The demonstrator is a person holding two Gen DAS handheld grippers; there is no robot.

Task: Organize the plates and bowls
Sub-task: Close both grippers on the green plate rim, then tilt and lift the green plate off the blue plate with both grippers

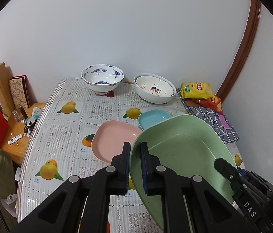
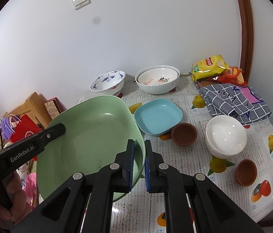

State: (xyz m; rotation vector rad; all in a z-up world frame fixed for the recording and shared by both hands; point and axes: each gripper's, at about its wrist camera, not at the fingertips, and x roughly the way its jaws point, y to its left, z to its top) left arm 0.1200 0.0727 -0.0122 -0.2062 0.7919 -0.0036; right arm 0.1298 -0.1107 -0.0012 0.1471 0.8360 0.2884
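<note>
Green plate is up off the surface, tilted, w/ left tongs and right tongs each pinching its rim on opposite sides. Risk: rim grips are shallow, so if either slips the plate could drop onto the pink plate or blue plate below.

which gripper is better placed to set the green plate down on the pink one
Left, probably. The left gripper and right gripper both clamp the green plate, but the pink plate lies just ahead of the left one and is hidden from the right wrist view.
</note>
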